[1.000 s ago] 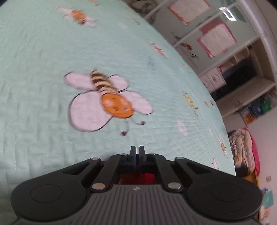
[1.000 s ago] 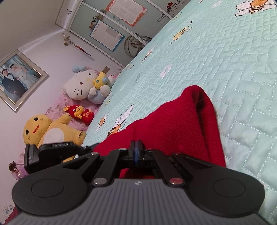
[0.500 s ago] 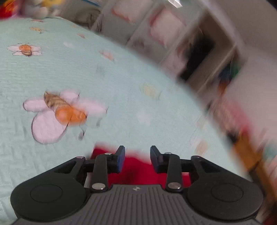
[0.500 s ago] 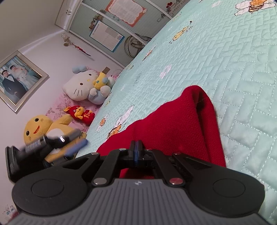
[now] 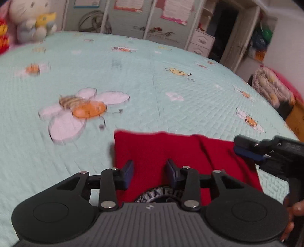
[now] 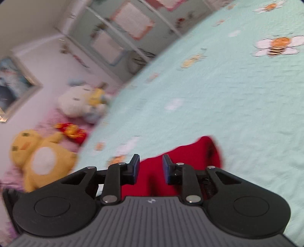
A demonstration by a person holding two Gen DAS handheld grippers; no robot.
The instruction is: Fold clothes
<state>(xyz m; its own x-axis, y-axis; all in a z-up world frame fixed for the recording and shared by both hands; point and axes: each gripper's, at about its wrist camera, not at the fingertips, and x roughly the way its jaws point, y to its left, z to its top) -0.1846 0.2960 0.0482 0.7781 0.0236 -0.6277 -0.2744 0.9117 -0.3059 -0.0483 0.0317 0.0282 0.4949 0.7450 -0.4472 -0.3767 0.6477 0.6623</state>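
Observation:
A red knitted garment (image 5: 171, 150) lies folded flat on the mint quilted bedspread (image 5: 171, 85), with a grey-and-white patch showing at its near edge. My left gripper (image 5: 150, 171) hovers open over it, nothing between its fingers. In the left wrist view my right gripper (image 5: 247, 150) sits at the garment's right edge, held by a hand. In the right wrist view the right gripper (image 6: 150, 167) is open above the red garment (image 6: 190, 157), whose far end bulges up in a fold.
Plush toys (image 6: 43, 159) sit at the head of the bed beside a white cat plush (image 5: 28, 19). Wardrobe doors (image 5: 133, 15) and drawers stand beyond the bed. A rolled blanket (image 5: 271, 89) lies off the bed's right side.
Both grippers have let go of the red garment and opened, the left first and then the right. The left has swung back to look across the folded piece; the right view has pulled back.

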